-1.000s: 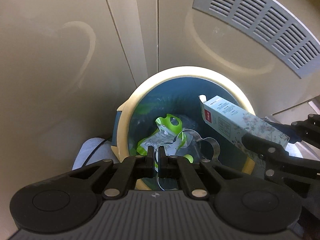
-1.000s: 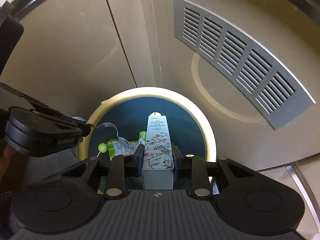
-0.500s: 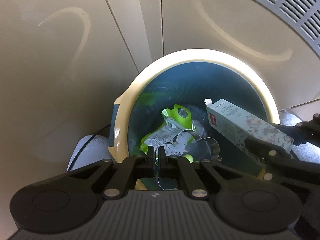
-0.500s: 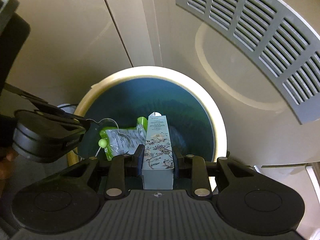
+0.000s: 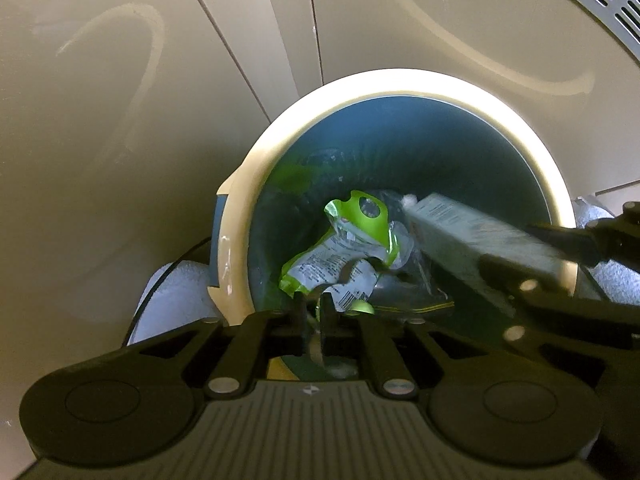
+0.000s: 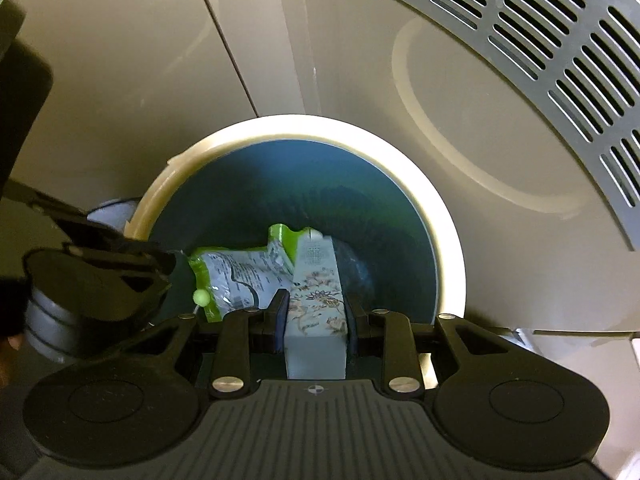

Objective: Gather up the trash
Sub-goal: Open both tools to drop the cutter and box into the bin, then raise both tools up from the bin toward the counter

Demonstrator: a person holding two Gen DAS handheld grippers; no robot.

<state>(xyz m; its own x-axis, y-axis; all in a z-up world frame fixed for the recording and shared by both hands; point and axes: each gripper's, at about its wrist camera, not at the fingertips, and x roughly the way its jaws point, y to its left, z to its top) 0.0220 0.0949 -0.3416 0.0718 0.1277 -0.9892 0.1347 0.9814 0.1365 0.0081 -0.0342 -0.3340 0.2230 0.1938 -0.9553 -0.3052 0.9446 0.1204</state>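
Note:
A blue trash bin with a cream rim stands below both grippers. My left gripper is shut on a clear plastic blister pack and holds it over the bin mouth. A green and white wrapper hangs with it inside the bin. My right gripper is shut on a long floral carton, which points down into the bin. The carton also shows in the left wrist view, at the right.
Beige cabinet panels stand behind the bin. A grey vent grille is on the panel at the upper right. White padding and a black cable lie beside the bin's left side.
Both grippers have moved down and closer to the bin. The carton's tip and the plastic pack with the wrapper now reach deeper into the bin mouth.

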